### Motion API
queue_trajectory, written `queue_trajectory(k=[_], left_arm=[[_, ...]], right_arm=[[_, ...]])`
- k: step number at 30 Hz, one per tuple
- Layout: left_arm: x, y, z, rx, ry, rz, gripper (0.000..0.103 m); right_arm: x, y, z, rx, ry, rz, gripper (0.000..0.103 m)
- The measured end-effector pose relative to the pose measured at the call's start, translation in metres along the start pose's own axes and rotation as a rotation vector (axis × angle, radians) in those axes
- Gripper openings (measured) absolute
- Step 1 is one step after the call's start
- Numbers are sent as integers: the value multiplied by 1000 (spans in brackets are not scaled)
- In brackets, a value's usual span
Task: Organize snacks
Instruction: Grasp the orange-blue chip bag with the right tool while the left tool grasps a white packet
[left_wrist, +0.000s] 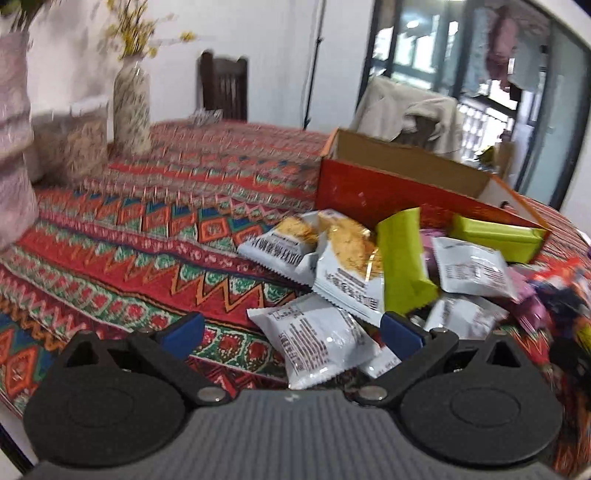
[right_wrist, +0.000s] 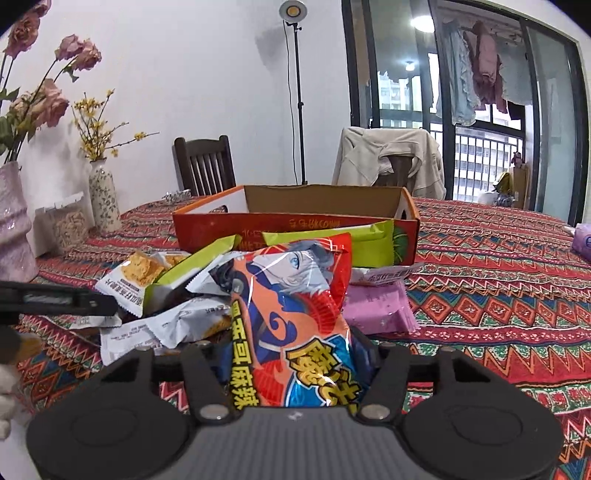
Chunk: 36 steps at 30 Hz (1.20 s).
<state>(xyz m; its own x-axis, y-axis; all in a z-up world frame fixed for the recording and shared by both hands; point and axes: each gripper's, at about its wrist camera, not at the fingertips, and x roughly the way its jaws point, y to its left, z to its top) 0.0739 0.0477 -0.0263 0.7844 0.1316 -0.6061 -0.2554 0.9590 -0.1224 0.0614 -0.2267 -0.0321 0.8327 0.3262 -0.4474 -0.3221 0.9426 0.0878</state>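
On patterned tablecloth (left_wrist: 155, 229): loose snack heap (left_wrist: 354, 266) before red cardboard box (right_wrist: 295, 218); right gripper (right_wrist: 291, 354) clamped on orange cartoon-print packet (right_wrist: 291, 317); left gripper (left_wrist: 295, 328) jaws apart over white packet (left_wrist: 314, 339)

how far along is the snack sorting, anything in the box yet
Done: nothing visible; what shows of the orange cardboard box looks empty, though its floor is hidden.
In hand: the right gripper is clamped on a red-and-blue cartoon snack bag. The left gripper is open over a white packet.
Left: the pile in front of the box, including green packets, white cracker packets and a pink packet.
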Motion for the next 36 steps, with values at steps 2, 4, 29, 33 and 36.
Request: queue_trajectory(k=[2,4,29,33,36], left_arm=[[7,0,2,-13,17,12,103],[10,-2,2,-14,31,36,95],[-35,29,1,-14,-110,19,48],[-41,26,10,0,-139,7,48],[-43,18,20,19,-163,-14,48]], right_arm=[[-1,0,0,4,-2,-5,58],[-1,0,0,9,0,-6,58],[-14,-5,-3,27,-29,-13,58],[-12,-8,2,28,-39,-20,58],[-10,-9,8,22,-53,-32,58]])
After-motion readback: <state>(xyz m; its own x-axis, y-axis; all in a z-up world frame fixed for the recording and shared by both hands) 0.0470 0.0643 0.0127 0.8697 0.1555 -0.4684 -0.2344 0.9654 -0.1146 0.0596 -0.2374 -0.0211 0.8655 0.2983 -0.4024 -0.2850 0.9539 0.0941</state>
